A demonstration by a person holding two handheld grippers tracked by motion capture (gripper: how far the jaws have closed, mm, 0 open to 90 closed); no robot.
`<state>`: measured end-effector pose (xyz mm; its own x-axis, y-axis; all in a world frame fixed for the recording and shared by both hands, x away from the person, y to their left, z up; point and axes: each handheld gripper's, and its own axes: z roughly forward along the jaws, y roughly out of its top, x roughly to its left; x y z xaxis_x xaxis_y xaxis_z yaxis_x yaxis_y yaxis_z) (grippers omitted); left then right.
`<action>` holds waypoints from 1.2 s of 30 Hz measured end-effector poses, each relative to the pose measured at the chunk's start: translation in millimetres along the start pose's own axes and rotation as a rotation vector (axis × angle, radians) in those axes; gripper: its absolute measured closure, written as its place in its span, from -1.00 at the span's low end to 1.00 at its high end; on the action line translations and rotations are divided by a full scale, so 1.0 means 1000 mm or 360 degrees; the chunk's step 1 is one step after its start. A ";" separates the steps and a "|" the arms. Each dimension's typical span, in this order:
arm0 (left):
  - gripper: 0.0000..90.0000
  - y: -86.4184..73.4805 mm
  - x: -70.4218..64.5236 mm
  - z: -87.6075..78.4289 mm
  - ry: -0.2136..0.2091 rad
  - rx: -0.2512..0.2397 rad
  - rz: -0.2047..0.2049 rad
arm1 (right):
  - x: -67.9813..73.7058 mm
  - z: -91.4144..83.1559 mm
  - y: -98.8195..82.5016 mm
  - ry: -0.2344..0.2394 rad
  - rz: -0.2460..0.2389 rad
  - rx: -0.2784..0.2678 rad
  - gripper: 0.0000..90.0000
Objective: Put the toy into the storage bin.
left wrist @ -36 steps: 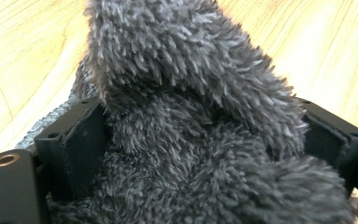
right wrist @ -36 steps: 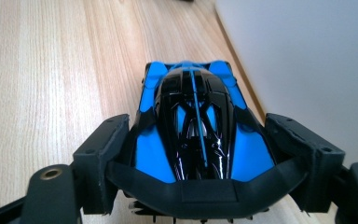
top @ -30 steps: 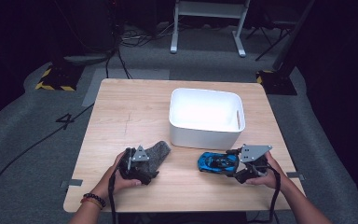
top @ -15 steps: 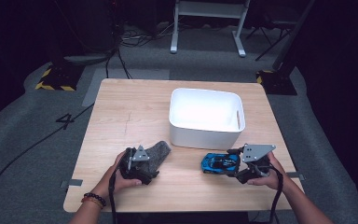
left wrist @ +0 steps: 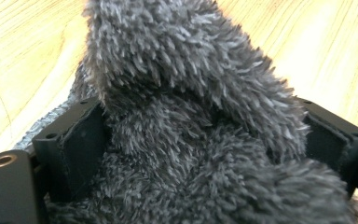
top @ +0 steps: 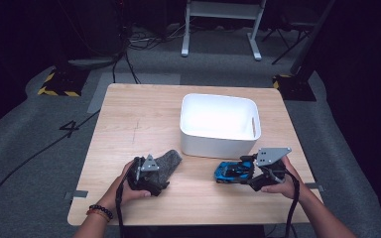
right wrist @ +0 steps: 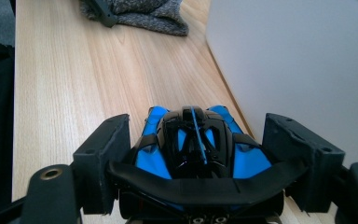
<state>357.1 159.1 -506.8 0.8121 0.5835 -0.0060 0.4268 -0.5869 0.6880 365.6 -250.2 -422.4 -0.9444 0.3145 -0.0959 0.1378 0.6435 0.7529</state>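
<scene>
left gripper (top: 155, 174) clamps grey fuzzy sock (left wrist: 191, 140) at table (top: 144, 124) front-left. right gripper (top: 246, 171) grips blue toy car (right wrist: 193, 144), nudged slightly right vs 1s ago; both set for white bin (top: 219, 124).

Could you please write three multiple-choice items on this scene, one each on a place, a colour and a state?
1. Where does the toy car lie?
A. inside the bin
B. on the table in front of the bin
C. on the floor

2. What colour is the bin?
A. white
B. red
C. green

3. What sits between the jaws of the left gripper?
A. the toy car
B. nothing
C. the grey fuzzy cloth

Answers: 1 B, the high view shows it on the table beside the bin's near wall. 2 A, its walls are white. 3 C, the left gripper view shows the fur between both pads.
</scene>
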 end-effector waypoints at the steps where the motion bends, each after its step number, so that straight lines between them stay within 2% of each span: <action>1: -0.74 0.000 0.000 0.000 0.0000 0.0000 0.0000 | 0.000 0.000 0.001 0.0002 0.0012 0.0000 -0.45; 6: -0.74 0.000 0.000 0.000 -0.0001 0.0000 0.0000 | -0.001 -0.004 0.007 0.0008 0.0042 -0.0013 -0.45; 11: -0.74 0.000 0.000 0.000 0.0000 0.0000 0.0000 | 0.002 -0.008 0.015 0.0015 0.0031 -0.0011 -0.45; 14: -0.74 0.000 0.000 0.000 -0.0001 0.0000 -0.0001 | 0.003 -0.012 0.021 0.0055 0.0036 -0.0027 -0.45; 28: -0.74 0.000 0.000 0.000 0.0000 0.0000 0.0000 | 0.007 -0.038 0.066 0.0118 -0.0078 -0.0049 -0.45; 33: -0.74 0.000 0.000 0.000 0.0001 0.0001 0.0000 | 0.008 -0.042 0.084 0.0176 -0.0117 -0.0034 -0.45; 36: -0.74 0.000 0.000 0.000 0.0002 0.0001 -0.0001 | 0.008 -0.044 0.093 0.0184 -0.0130 -0.0036 -0.45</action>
<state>357.0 159.1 -506.7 0.8114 0.5844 -0.0054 0.4275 -0.5872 0.6874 357.3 -218.9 -324.8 -0.9805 0.1780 -0.0829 0.0532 0.6473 0.7603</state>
